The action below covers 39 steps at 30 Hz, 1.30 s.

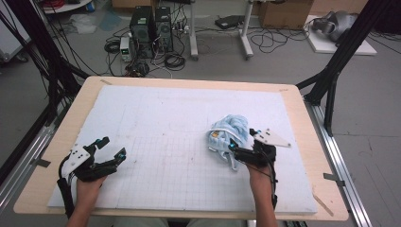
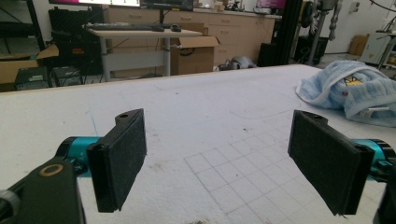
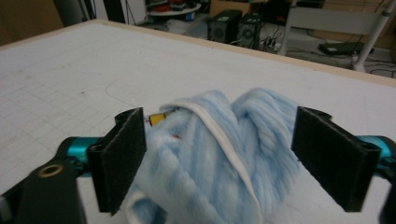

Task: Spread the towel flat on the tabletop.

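Note:
A crumpled light-blue towel (image 1: pixel 228 128) with white trim lies right of centre on the white gridded mat (image 1: pixel 165 142). My right gripper (image 1: pixel 242 139) is at the towel's near side, open, with its two jaws straddling the bunched cloth. In the right gripper view the towel (image 3: pixel 205 140) bulges up between the wide-apart pads (image 3: pixel 122 156) of that gripper (image 3: pixel 224 161). My left gripper (image 1: pixel 112 146) rests open at the mat's near-left corner, nothing between its jaws. From the left gripper (image 2: pixel 219 158) view the towel (image 2: pixel 355 88) sits far off to the right.
The mat covers a wooden table (image 1: pixel 66 127) with a bare rim all round. Black frame posts (image 1: pixel 331 80) stand at both sides. Computer towers (image 1: pixel 151 28), cables and desk legs are on the floor beyond the far edge.

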{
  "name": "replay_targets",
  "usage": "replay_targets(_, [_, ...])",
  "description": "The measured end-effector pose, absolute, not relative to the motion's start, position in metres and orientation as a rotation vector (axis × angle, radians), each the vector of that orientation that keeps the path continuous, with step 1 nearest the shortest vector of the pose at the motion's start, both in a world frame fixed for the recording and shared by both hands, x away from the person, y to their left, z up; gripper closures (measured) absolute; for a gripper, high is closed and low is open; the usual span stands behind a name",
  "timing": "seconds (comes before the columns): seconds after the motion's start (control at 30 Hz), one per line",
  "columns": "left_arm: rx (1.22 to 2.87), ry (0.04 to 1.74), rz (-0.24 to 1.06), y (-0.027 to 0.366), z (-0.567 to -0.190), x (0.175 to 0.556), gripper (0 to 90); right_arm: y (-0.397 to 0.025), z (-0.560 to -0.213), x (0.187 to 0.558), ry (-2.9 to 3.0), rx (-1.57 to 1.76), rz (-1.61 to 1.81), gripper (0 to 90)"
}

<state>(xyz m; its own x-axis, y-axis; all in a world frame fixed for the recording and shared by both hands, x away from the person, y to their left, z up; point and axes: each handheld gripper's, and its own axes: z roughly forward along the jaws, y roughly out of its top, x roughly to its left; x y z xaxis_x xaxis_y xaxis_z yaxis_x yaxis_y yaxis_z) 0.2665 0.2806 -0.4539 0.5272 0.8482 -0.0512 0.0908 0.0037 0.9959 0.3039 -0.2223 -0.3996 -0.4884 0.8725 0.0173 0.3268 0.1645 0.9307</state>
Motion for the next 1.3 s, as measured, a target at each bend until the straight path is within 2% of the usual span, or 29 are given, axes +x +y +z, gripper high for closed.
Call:
replay_targets(0.17, [1.462,0.862,0.727,0.281,-0.454,0.266,21.4,-0.191,-0.394,0.337,2.037,1.1,1.164,22.9])
replay_targets(0.37, [1.462,0.864,0.724,0.281,-0.454,0.267,21.5,-0.159,-0.41,0.365,2.184,1.075,0.949,27.2])
replay_targets(0.4, [1.461,0.866,0.719,0.281,-0.454,0.267,22.1,-0.155,-0.418,0.372,2.227,1.087,0.893,38.8])
replay_targets(0.47, [1.461,0.87,0.712,0.282,-0.454,0.268,22.1,-0.154,-0.419,0.372,2.222,1.118,0.91,52.4])
replay_targets(0.6, [1.46,0.879,0.703,0.282,-0.454,0.269,22.6,-0.148,-0.413,0.364,2.248,1.088,0.991,70.7])
replay_targets(0.63, [1.459,0.88,0.705,0.282,-0.454,0.269,22.6,-0.146,-0.411,0.361,2.25,1.073,1.03,72.8])
replay_targets(0.77, [1.459,0.881,0.705,0.282,-0.454,0.269,23.0,-0.131,-0.4,0.349,2.259,1.004,1.221,75.5])
replay_targets(1.07, [1.459,0.882,0.705,0.282,-0.454,0.269,23.0,-0.1,-0.371,0.329,2.244,0.88,1.528,74.8])
replay_targets(1.2, [1.456,0.874,0.713,0.282,-0.454,0.268,23.0,-0.118,-0.364,0.318,2.178,0.901,1.532,74.5])
replay_targets(1.3, [1.453,0.874,0.711,0.282,-0.454,0.268,23.0,-0.15,-0.362,0.306,2.14,0.962,1.497,74.5])
